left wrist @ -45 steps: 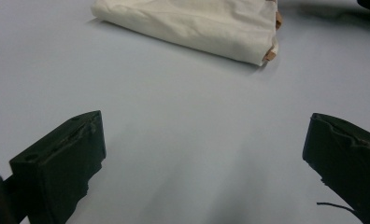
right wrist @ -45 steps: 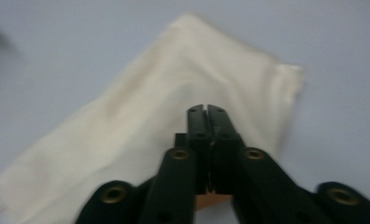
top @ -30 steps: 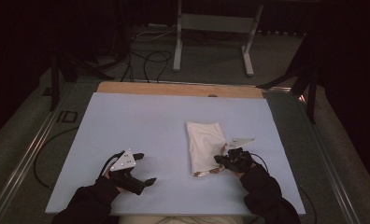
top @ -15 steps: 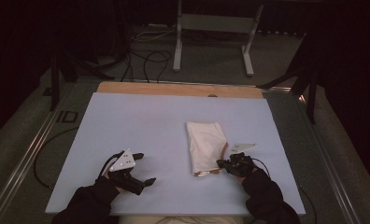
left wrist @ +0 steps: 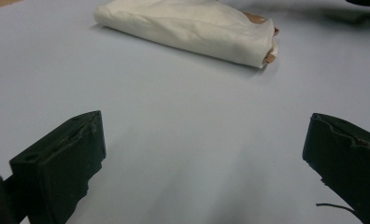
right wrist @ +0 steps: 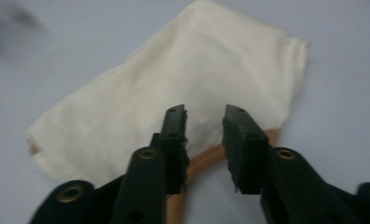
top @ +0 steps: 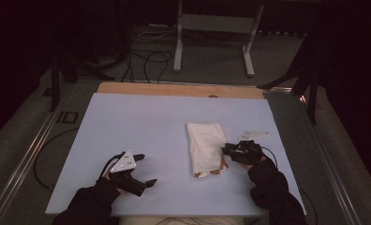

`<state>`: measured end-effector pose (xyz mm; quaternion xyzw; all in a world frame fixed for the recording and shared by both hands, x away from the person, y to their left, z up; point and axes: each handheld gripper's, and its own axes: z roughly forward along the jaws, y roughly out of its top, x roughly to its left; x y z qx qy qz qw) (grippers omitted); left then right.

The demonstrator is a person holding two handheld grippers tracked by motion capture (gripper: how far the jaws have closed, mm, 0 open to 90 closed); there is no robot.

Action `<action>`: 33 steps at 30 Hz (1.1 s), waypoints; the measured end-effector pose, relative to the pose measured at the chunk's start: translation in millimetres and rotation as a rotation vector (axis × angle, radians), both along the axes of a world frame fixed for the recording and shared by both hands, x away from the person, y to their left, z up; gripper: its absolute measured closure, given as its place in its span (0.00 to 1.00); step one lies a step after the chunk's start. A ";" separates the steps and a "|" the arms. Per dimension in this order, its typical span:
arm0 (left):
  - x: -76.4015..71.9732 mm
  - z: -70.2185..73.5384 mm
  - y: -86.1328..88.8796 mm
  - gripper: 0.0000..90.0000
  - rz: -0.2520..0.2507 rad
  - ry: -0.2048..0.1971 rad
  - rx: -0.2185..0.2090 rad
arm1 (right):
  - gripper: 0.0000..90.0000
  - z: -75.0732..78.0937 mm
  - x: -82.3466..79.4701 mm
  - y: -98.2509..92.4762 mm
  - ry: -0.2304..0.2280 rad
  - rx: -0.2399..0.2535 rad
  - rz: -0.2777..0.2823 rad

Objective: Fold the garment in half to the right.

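We see the folded cloth bag lying right of centre on the table, our right gripper having just opened off its edge, while our left gripper waits open nearby.

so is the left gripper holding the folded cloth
No: in the left gripper view the left gripper stands wide open over bare table, with the folded cloth lying well beyond it.
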<state>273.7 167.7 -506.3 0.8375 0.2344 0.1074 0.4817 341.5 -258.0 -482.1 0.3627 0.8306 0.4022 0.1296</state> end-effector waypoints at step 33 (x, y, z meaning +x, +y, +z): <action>-1.4 -0.7 0.2 0.00 -0.006 -0.008 0.003 | 0.95 -30.4 130.4 10.7 0.158 0.029 -0.123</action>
